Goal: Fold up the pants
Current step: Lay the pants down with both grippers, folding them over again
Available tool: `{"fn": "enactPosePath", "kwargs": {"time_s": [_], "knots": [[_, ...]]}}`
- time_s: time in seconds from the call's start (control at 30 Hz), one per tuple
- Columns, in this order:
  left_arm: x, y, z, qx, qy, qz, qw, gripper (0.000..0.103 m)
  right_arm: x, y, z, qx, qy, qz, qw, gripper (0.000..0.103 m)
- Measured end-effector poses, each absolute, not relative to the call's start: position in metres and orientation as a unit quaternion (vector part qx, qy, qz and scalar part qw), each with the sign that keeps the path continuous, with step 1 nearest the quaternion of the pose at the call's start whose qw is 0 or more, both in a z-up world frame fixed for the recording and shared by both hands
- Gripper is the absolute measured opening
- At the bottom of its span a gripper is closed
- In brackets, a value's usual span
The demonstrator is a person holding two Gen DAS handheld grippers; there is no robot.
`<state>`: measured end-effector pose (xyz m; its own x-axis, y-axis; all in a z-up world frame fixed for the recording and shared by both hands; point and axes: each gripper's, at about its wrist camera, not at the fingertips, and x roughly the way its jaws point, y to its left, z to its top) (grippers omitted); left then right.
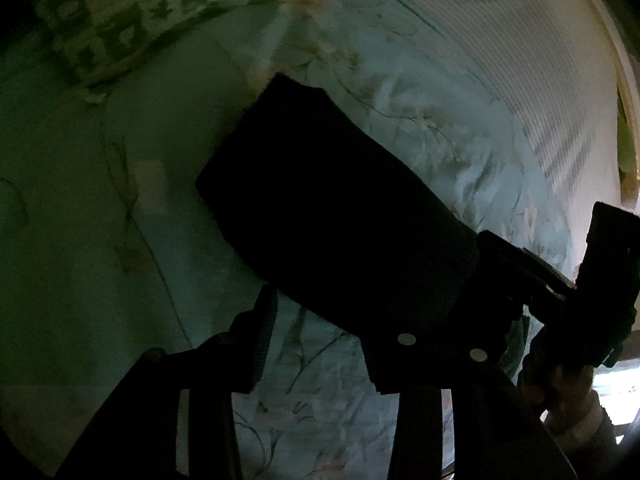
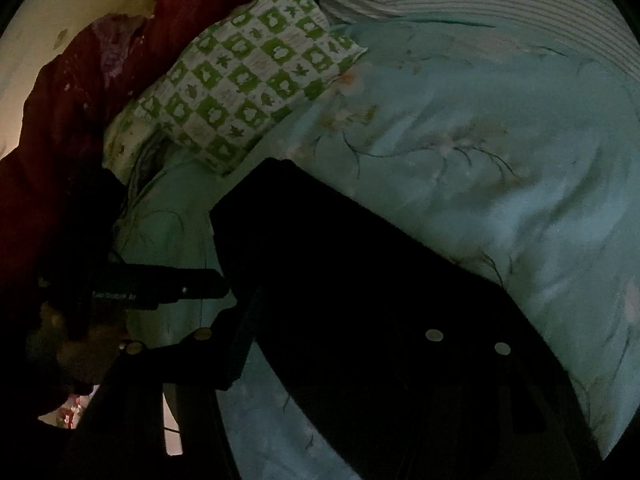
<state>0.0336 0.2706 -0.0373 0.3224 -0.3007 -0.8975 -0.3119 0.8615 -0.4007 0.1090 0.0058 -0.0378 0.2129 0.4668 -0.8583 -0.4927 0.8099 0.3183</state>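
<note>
The black pants [image 1: 332, 196] lie folded into a long dark band on the pale blue floral bedsheet [image 1: 460, 152]. They also show in the right wrist view [image 2: 352, 280]. My left gripper [image 1: 320, 328] hovers over the near end of the pants, its fingers spread apart with sheet showing between them. My right gripper [image 2: 340, 344] is also over the near end, its fingers spread; the right finger merges with the dark cloth. The right gripper shows in the left wrist view [image 1: 532, 280] at the pants' right edge, and the left gripper in the right wrist view [image 2: 200, 280] at their left edge.
A green and white checked pillow [image 2: 248, 80] lies beyond the pants' far end. A dark red blanket [image 2: 60, 120] is heaped at the left. A white striped sheet [image 1: 520, 60] covers the far right. The scene is very dim.
</note>
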Motion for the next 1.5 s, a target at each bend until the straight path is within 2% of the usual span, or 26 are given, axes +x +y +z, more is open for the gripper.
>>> {"fn": "enactPosePath", "kwargs": {"time_s": [0.13,0.77,1.1,1.5], "knots": [[0.032,0.278,-0.041,-0.274,0.581,0.013,0.767,0.045,0.12,0.019,-0.04,-0.022,0.549,0.316,0.774,0.059],[0.043,0.293,-0.074,-0.345,0.583,0.012,0.735,0.051,0.164,0.065,-0.066,-0.063,0.571,0.346,0.742,0.059],[0.053,0.307,-0.096,-0.394,0.571,0.025,0.72,0.051,0.197,0.095,-0.092,-0.108,0.591,0.363,0.712,0.059],[0.061,0.301,-0.099,-0.397,0.559,0.035,0.727,0.048,0.215,0.122,-0.118,-0.093,0.616,0.392,0.677,0.059]]}}
